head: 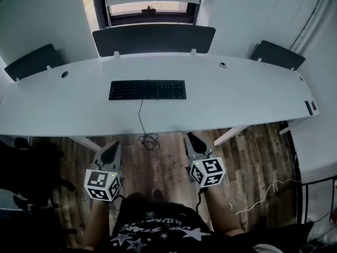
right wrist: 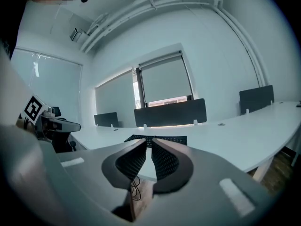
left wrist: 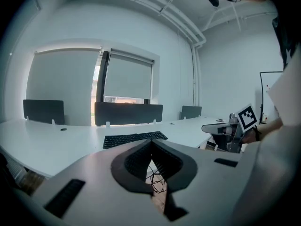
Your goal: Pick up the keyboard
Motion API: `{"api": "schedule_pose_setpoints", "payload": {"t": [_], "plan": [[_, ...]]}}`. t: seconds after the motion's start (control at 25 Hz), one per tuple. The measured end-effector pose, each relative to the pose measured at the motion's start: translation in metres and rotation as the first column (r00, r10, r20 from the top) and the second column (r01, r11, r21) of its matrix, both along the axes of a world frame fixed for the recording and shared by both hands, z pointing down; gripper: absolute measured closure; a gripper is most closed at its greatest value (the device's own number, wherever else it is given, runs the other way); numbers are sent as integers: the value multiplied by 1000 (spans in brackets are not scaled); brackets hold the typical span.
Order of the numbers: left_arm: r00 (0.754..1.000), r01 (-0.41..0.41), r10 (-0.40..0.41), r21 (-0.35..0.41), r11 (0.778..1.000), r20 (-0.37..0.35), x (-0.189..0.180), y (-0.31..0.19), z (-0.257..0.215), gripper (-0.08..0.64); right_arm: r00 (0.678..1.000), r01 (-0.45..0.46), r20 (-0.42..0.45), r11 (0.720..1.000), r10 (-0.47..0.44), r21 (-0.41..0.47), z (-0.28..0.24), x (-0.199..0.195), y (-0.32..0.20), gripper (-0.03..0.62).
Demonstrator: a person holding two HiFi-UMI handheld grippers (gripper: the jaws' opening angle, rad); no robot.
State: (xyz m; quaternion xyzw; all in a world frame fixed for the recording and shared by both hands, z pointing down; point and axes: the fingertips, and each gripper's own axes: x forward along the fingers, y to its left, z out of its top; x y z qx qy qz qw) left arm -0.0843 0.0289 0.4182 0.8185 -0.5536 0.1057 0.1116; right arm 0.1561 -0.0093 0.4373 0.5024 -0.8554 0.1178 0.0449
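A black keyboard [head: 147, 89] lies flat at the middle of the long white desk [head: 237, 96]. Its cable [head: 142, 121] runs over the front edge and coils below. Both grippers hang short of the desk, above the wooden floor and apart from the keyboard. My left gripper [head: 110, 153] is shut with nothing in it. My right gripper [head: 193, 142] is shut and empty too. In the left gripper view the keyboard [left wrist: 134, 138] shows just beyond the closed tips [left wrist: 151, 146]. The right gripper view has the keyboard [right wrist: 160, 139] straight ahead past my closed right gripper [right wrist: 149, 142].
Dark divider panels [head: 154, 38] stand along the desk's back edge, under a window. A small black item [head: 309, 107] lies at the desk's far right end. A dark chair [head: 29, 167] stands at the left. A white cable [head: 266, 193] trails on the floor at the right.
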Motion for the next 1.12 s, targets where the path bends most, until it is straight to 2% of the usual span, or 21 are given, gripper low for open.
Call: {"api": "schedule_pose_setpoints", "payload": {"t": [0.28,0.52,0.64,0.72,0.88,1.0,1.12], "plan": [[1000,-20,20,-23,1000,7,-12,-43,9,551,999,17,-35,998,-19,-59,21,-14,-25,567],[994,-105,105,-51,993,-2,-10,-103,23,551,998,-18,-69,995,11,-95,25,-20,-63,506],[990,-140,140,-53,989,-9,-14,-135,25,551,993,-21,-114,995,9,-98,28,-30,-88,470],[987,-160,159,-60,985,-22,-16,-154,29,551,992,-36,-128,993,22,-112,32,-36,-107,429],[978,-207,207,-75,975,-15,-26,-189,39,551,995,-37,-94,985,21,-168,44,-63,-145,325],[975,-222,220,-87,971,-29,-35,-213,44,551,992,-13,-125,982,-11,-189,49,-87,-167,246],[971,-238,235,-93,967,-45,-41,-233,48,551,984,-6,-174,982,-27,-186,53,-102,-185,205]]}}
